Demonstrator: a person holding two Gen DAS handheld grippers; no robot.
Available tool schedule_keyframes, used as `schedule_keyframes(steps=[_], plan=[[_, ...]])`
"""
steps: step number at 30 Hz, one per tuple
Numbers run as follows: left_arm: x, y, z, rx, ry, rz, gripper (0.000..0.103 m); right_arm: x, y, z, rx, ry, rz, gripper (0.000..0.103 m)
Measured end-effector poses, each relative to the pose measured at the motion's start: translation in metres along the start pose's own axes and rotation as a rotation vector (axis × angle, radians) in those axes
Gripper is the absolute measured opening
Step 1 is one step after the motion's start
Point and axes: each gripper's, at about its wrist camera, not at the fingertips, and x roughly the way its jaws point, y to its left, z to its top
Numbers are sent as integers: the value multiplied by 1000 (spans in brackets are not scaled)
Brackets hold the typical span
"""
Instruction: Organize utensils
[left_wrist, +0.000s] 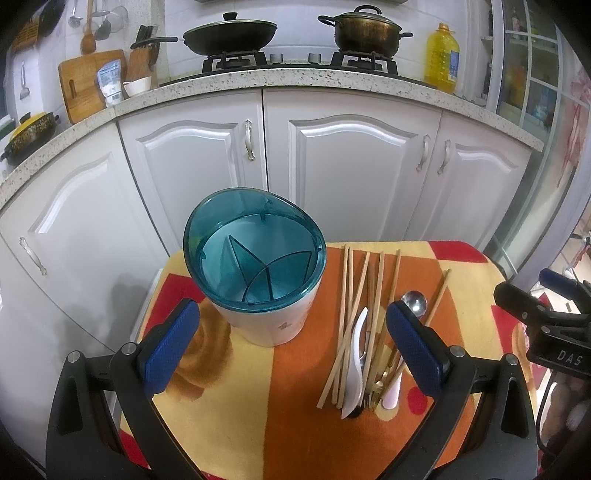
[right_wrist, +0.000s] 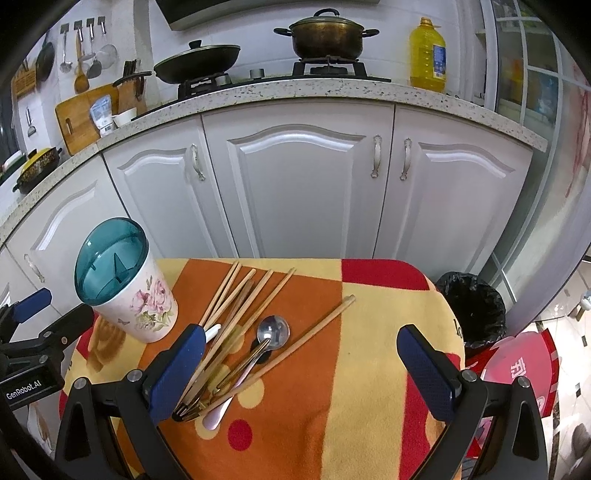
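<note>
The utensil pile (right_wrist: 236, 354) — chopsticks, a metal spoon (right_wrist: 273, 330), white spoons, forks — is seen lying just ahead of the right gripper (right_wrist: 301, 365), beside its left finger, long axes running away from it. The divided holder (left_wrist: 255, 269) stands empty ahead of the left gripper (left_wrist: 288, 339). Both grippers are spread wide, nothing held. The right is judged nearer the pile — a grasp across the shafts would be called for.

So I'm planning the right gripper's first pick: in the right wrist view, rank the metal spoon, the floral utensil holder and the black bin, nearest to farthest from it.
1. Metal spoon, just ahead, toward the left finger.
2. Floral utensil holder, farther ahead-left on the table.
3. Black bin, off the table, on the floor to the right.
</note>
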Motion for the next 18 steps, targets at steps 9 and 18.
schedule_keyframes(steps=[9, 18], plan=[[1, -2, -3, 2, 8, 3, 102, 4, 0, -2, -1, 19, -6, 103], [3, -3, -4, 6, 14, 0, 102, 6, -3, -2, 17, 28, 3, 103]])
